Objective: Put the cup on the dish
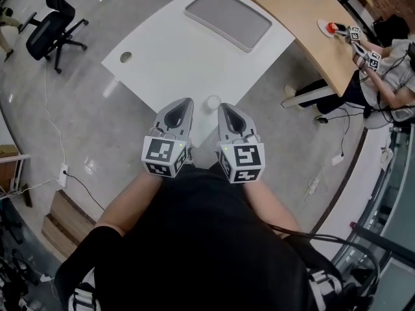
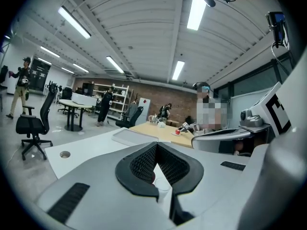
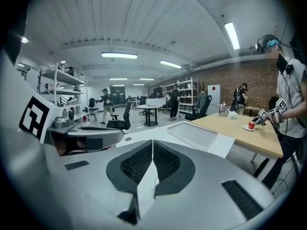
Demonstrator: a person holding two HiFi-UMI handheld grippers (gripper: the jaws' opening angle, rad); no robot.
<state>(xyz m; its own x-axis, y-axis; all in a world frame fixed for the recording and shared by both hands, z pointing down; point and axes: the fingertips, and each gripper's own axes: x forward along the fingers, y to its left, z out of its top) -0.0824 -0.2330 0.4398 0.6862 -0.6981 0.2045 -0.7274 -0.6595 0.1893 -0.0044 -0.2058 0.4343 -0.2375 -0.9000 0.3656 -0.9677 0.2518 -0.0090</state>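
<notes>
A small white cup stands at the near edge of the white table. The dish, a flat grey tray, lies at the table's far side, also in the left gripper view and the right gripper view. My left gripper and right gripper are held side by side close to my body, their tips on either side of the cup and above it. Both are shut with nothing between the pads. In their own views the left gripper and right gripper point level across the table.
A wooden desk curves along the back right, where another person works with grippers over a red object. An office chair stands on the floor at the left. A cable hole is in the white table's left corner.
</notes>
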